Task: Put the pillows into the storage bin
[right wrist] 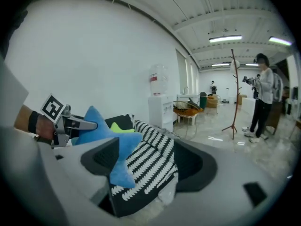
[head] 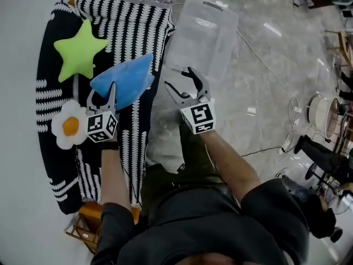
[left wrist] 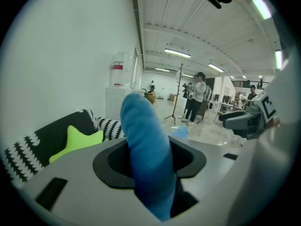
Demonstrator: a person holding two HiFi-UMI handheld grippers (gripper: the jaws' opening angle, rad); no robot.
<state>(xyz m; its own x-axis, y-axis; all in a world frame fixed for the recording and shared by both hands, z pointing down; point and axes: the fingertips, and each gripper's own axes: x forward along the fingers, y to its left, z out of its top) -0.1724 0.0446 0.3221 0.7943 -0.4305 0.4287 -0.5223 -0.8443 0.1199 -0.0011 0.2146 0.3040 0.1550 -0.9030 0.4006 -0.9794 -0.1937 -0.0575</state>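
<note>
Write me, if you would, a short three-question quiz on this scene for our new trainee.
1. True or false: the left gripper has its fingers shut on the blue star pillow.
2. Where does the clear storage bin stand? A) on top of the striped sofa; B) on the floor beside the sofa; C) on a shelf.
3. How many pillows lie on the sofa with no gripper touching them, and which are they?

Key
1. True.
2. B.
3. Two: the green star pillow and the white flower pillow with the orange centre.
</note>
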